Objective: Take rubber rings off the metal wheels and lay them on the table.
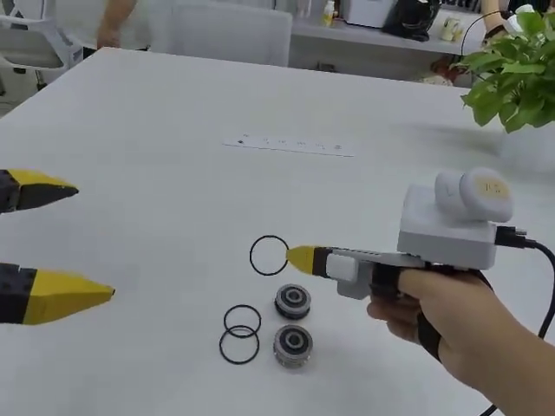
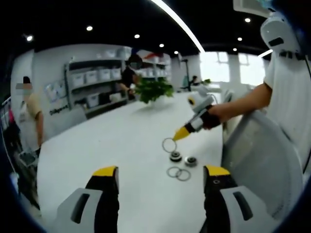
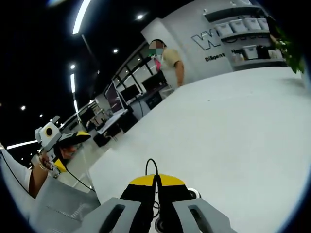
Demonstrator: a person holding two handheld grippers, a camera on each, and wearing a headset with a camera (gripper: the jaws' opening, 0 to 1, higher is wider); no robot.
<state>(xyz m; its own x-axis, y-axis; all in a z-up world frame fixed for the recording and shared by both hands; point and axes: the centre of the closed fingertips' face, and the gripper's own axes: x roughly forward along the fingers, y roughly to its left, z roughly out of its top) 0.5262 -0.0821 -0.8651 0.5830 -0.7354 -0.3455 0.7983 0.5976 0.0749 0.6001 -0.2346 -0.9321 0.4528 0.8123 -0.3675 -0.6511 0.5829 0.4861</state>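
Observation:
Two metal wheels (image 1: 293, 301) (image 1: 293, 343) sit side by side on the white table (image 1: 173, 130). Two black rubber rings (image 1: 240, 320) (image 1: 238, 346) lie overlapping to their left. My right gripper (image 1: 291, 258) is shut on a third rubber ring (image 1: 268, 255), holding it just above the table beside the far wheel. That ring (image 3: 151, 170) sticks up from the closed yellow tips in the right gripper view. My left gripper (image 1: 74, 243) hovers open at the left edge, well away from the wheels, with nothing between its fingers. In the left gripper view the wheels (image 2: 175, 157) (image 2: 190, 161) and rings (image 2: 178, 173) lie ahead.
A white strip (image 1: 289, 144) lies across the middle of the table. A green plant (image 1: 512, 78) stands at the far right. A chair and shelves are behind the table, and people stand in the background.

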